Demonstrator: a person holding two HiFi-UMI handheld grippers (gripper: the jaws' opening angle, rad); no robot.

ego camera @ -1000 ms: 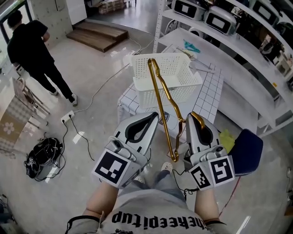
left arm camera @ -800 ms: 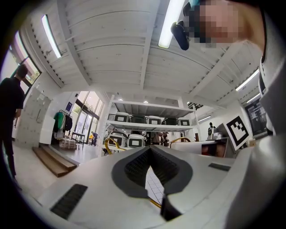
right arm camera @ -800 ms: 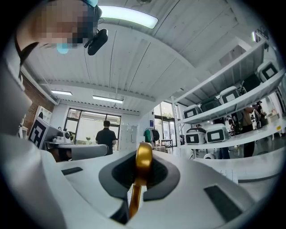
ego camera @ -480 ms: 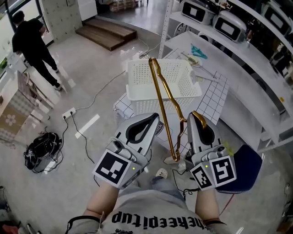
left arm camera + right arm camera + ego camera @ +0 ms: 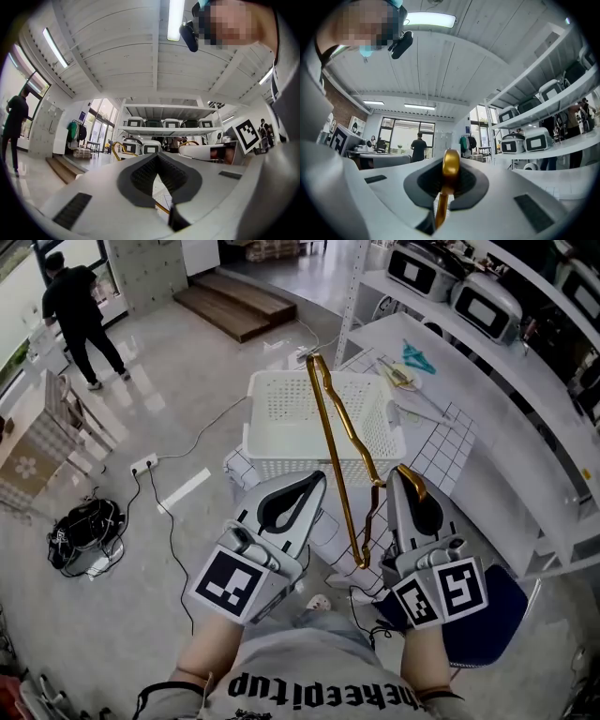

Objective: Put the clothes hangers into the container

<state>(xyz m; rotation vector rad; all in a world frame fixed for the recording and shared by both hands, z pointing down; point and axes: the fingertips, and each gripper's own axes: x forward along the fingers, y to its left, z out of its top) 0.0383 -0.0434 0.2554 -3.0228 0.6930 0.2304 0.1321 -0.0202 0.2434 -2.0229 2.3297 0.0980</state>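
Head view: the right gripper (image 5: 405, 476) has its jaws closed on the curved hook of a gold clothes hanger (image 5: 336, 451). The hanger's long body stands just to the left of those jaws. One end reaches forward past the tips over the white container (image 5: 281, 432), and the other trails back between the two grippers. The left gripper (image 5: 312, 482) is beside it with its jaws together and empty. The container sits ahead of both sets of jaws on a grid-patterned table (image 5: 441, 451).

Left gripper view: the left gripper (image 5: 158, 157) shows its ribbed pads meeting at the tip with nothing pinched. A strip of the gold clothes hanger (image 5: 161, 208) crosses beneath them, apart from the pads.

Right gripper view: the right gripper (image 5: 451, 161) pinches the hanger's rounded hook. The gold clothes hanger (image 5: 442, 206) drops from between the pads toward the camera.

The risks, as I judge them: the hold is on one thin, smooth, curved rod, with the whole long body hanging off to one side. The hanger may therefore swivel in the jaws or slide out. The forward end could also catch the container's rim or its lattice wall. That would nudge the light container along the table, or leave the hanger propped across the top instead of inside.
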